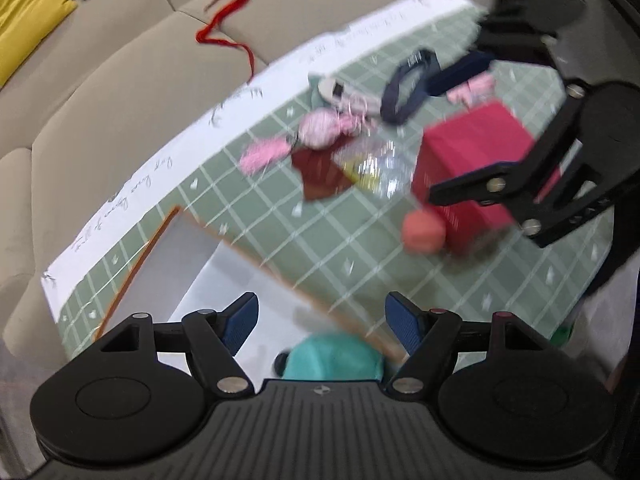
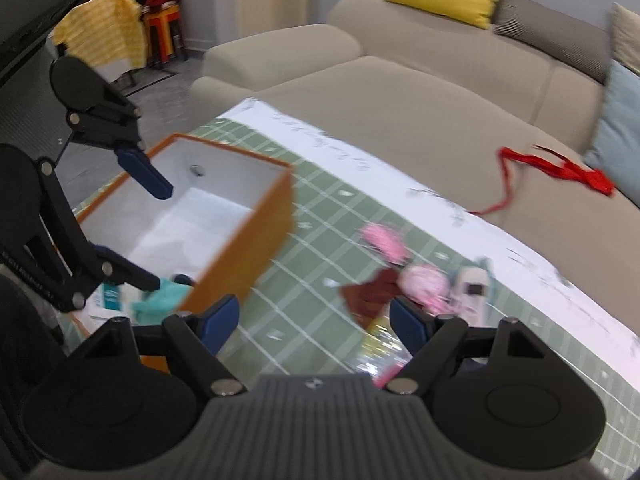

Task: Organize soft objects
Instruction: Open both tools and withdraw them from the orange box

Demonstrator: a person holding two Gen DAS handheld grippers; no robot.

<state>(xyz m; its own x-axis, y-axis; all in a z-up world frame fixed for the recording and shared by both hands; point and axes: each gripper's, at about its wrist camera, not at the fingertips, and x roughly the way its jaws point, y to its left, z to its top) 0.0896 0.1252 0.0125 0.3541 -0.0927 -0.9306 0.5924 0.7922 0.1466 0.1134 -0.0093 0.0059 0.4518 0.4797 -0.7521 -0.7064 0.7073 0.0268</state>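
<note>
Jaws of both grippers stood wide apart with nothing between them. We saw our left gripper (image 1: 320, 322) hanging over the white-lined orange box (image 2: 240, 248), where a teal soft toy (image 1: 334, 356) lay inside. Our right gripper (image 2: 314, 322) hovered above the green checked desk (image 1: 280, 232), near a loose pile: pink plush (image 1: 320, 130), dark red cloth (image 1: 320, 174), navy band (image 1: 404, 92) and orange ball (image 1: 423, 232) touching a red box (image 1: 472, 152). Blur hid finer details.
</note>
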